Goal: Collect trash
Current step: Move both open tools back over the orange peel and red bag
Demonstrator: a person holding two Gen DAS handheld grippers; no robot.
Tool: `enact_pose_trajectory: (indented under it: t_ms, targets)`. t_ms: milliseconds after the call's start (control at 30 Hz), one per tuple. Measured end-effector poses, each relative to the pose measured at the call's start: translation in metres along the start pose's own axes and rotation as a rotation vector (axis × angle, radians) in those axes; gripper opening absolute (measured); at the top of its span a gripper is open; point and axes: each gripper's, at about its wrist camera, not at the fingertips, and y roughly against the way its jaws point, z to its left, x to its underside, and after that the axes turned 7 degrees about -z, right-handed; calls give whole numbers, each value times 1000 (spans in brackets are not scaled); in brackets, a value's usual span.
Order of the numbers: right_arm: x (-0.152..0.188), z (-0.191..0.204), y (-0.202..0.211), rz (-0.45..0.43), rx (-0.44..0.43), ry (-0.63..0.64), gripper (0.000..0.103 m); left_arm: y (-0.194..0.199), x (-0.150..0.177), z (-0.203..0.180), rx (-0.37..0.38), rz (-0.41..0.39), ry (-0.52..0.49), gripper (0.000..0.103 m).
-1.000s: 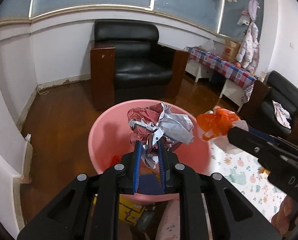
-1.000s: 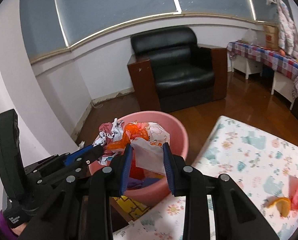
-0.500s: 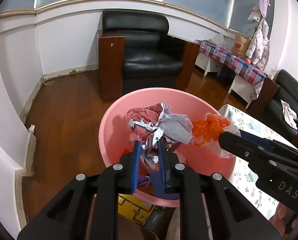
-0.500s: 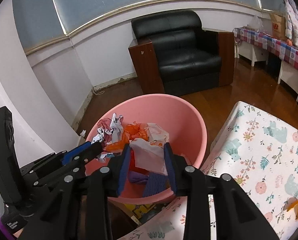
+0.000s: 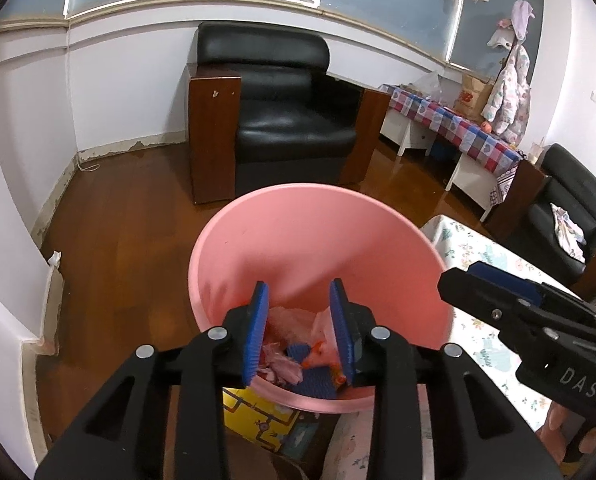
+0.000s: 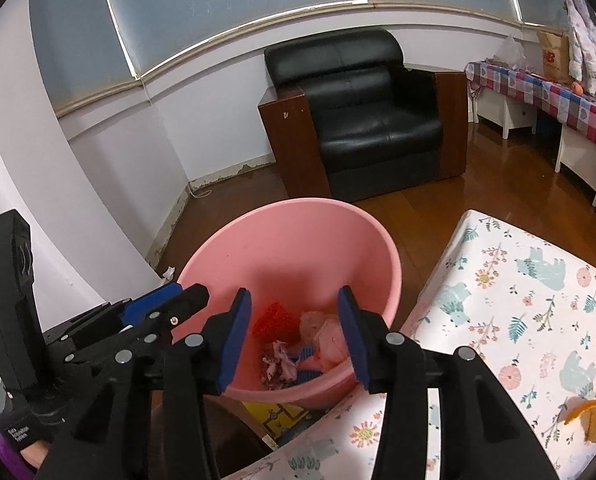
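Note:
A pink basin [image 5: 318, 240] stands just ahead of both grippers, beside the table. On its bottom lie crumpled wrappers [image 5: 283, 364], an orange and clear plastic bag [image 6: 326, 336] and a red mesh piece [image 6: 273, 318]. My left gripper [image 5: 298, 286] hangs over the near rim; its jaws are opening and nothing is between the blue pads. My right gripper [image 6: 293, 293] hovers over the same basin, jaws opening too and nothing between them. Each gripper shows in the other's view: the right gripper [image 5: 494, 292] on the right, the left gripper [image 6: 165, 300] on the left.
A table with a floral cloth [image 6: 518, 320] lies right of the basin, with an orange peel [image 6: 590, 416] near its right edge. A yellow box [image 5: 257, 412] sits under the basin. Behind, a black armchair [image 5: 285, 120] stands on the wooden floor.
Both grippers held trash over the basin; the left its crumpled wrapper, the right its orange and clear bag. Both jaws have widened and the trash has dropped to the basin's bottom.

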Motion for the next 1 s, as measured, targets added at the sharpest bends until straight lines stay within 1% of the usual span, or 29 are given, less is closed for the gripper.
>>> enact_pose_trajectory:
  t_ms: [200, 333, 567, 767, 867, 1000]
  targets:
    - [9, -12, 27, -19, 39, -18, 45, 12, -2, -17, 33, -23, -9, 32]
    - [17, -29, 53, -36, 96, -29, 45, 19, -1, -34, 74, -30, -36, 32]
    - [37, -60, 98, -51, 202, -52, 45, 25, 7, -76, 150, -23, -102, 32]
    - [60, -95, 145, -74, 320, -93, 45, 28, 18, -114, 237, -2, -162, 32]
    - [72, -114, 174, -93, 390, -113, 45, 29, 25, -137, 288, 3, -219, 32]
    - [86, -136, 201, -107, 467, -153, 45, 32, 32, -163, 359, 7, -286, 32]
